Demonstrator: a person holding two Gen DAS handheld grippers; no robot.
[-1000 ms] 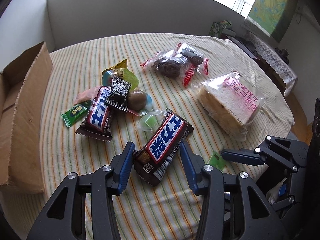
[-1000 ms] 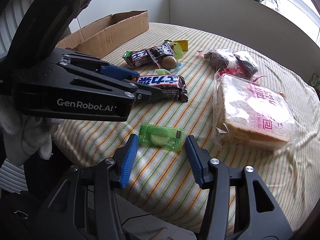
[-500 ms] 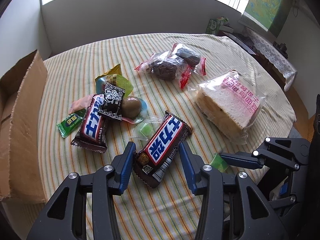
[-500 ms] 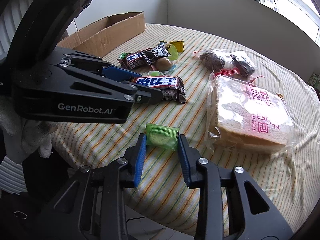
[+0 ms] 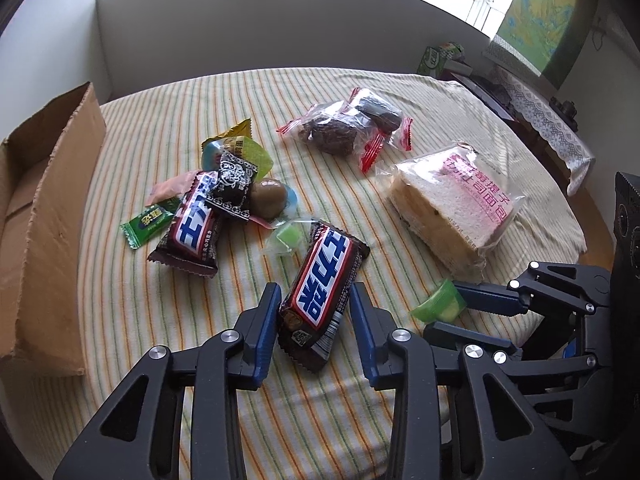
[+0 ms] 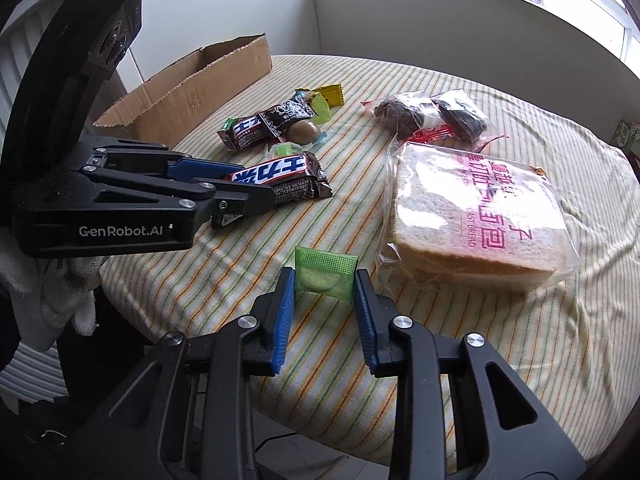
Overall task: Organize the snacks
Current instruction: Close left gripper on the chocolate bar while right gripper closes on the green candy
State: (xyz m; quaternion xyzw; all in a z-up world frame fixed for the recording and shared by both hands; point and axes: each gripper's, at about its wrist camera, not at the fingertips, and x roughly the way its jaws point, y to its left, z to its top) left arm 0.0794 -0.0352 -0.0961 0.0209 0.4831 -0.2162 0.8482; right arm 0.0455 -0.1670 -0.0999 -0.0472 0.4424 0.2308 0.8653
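Note:
A brown chocolate bar (image 5: 324, 280) with a red, white and blue label lies on the striped tablecloth (image 5: 280, 420). The jaws of my left gripper (image 5: 314, 296) are closing, and its blue pads touch both long sides of the bar's near half. In the right wrist view the same chocolate bar (image 6: 280, 172) sticks out past the left gripper (image 6: 256, 186). My right gripper (image 6: 325, 276) is shut on a small green candy packet (image 6: 325, 274) near the table's front edge. That green candy packet (image 5: 438, 306) also shows pinched in the right gripper (image 5: 444, 308) in the left wrist view.
An open cardboard box (image 5: 48, 200) stands at the table's left. A pile of small sweets with a second chocolate bar (image 5: 192, 228) lies in the middle. Bagged sliced bread (image 5: 460, 208) and two bagged dark cakes (image 5: 348, 128) lie to the right. The table's edge runs close under both grippers.
Both pairs of jaws have narrowed. The right one closed from wide apart onto the green packet; the left one closed in onto the sides of the chocolate bar.

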